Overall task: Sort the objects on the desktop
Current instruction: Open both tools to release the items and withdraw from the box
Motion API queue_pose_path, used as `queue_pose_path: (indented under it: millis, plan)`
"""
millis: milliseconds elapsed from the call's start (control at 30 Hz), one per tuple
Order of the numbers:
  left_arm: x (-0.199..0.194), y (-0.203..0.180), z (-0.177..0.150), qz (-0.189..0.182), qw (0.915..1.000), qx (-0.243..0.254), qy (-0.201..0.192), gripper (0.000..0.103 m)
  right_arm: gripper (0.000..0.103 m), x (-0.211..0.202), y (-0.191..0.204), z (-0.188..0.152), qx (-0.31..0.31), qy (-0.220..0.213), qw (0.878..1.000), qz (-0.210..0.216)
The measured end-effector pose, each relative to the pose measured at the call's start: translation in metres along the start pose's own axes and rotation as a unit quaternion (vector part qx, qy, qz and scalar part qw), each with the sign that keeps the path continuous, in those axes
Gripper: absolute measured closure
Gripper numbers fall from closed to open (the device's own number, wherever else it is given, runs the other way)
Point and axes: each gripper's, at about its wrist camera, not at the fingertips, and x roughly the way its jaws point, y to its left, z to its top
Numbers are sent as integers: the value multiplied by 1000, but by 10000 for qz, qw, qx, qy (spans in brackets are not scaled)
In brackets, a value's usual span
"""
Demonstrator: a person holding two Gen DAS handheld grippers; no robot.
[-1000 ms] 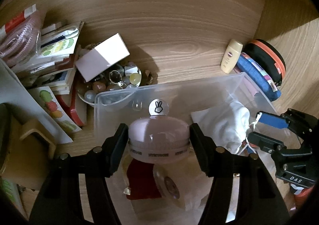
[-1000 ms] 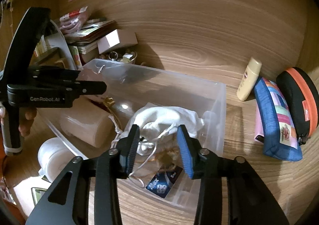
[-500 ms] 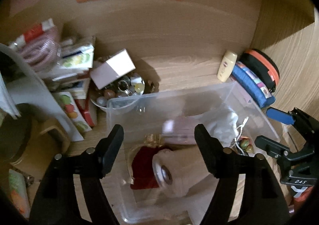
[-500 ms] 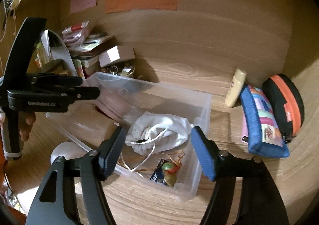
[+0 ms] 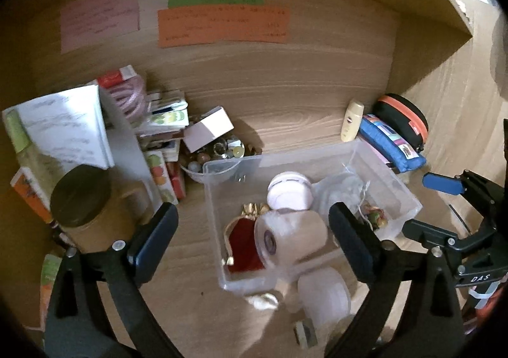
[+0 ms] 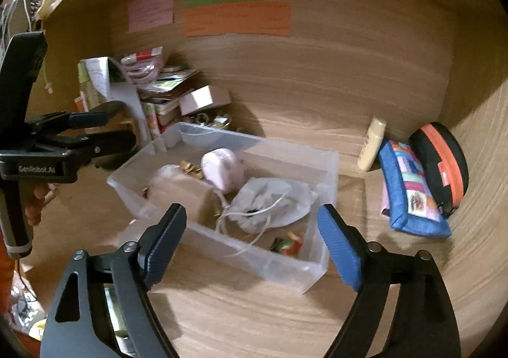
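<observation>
Left wrist view: left gripper hanging above the clear plastic bin, jaws wide apart, empty. Inside the bin: round pale pink case, white drawstring pouch, red velvet pouch, paper roll, apparently gathered there as sorted. Right gripper likewise spread, empty, above the bin's near wall. Beside the bin, unsorted: blue patchwork pencil case, cream tube.

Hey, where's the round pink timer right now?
The round pink timer lies inside the clear plastic bin, toward its back in the left wrist view, between the white drawstring pouch and the red pouch.
</observation>
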Motion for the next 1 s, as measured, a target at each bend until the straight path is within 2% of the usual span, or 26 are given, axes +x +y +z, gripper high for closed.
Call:
queue_pose_path:
  millis: [300,700,833,900,967,1000]
  plan:
    - [-15,12,-31,136,9999,36,35,5,19,6,39,-16,-176,199,9994,218]
    - [0,35,-78,158,9984,-60,531,5,21,47,85,-31,-120,774,9948,656]
    - [6,40,-90,118,9978,-131,632,5,22,58,96,-34,-269,873,9942,574]
    - [8,40,-94,91,9975,-140,682,5,27,62,98,-35,-273,931,9934,613]
    - [11,39,-98,88,9971,-135,745,5,39,67,99,-35,-275,990,9928,614]
    - [13,38,-99,76,9969,-132,777,5,42,70,99,-36,-281,1036,9923,614]
